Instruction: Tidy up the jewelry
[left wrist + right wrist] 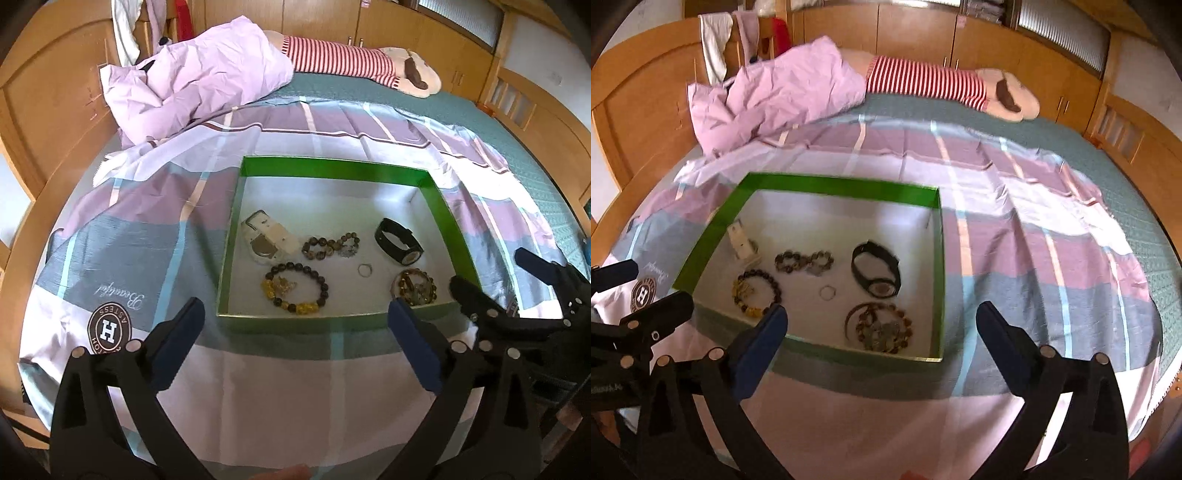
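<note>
Hovering with both grippers spread wide and empty at the near edge of the green box (332, 168).

The left gripper (295, 314) and right gripper (879, 317) are waiting on the bedsheet (1015, 236) side, seemingly because every piece is lying inside: black watch (399, 242) toward the right wall, ring (364, 270) mid-floor, beaded bracelet (295, 288) near the front.

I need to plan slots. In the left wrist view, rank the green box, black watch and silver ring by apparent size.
1. green box
2. black watch
3. silver ring
The differences are clear; nearness does not blur this order.
</note>
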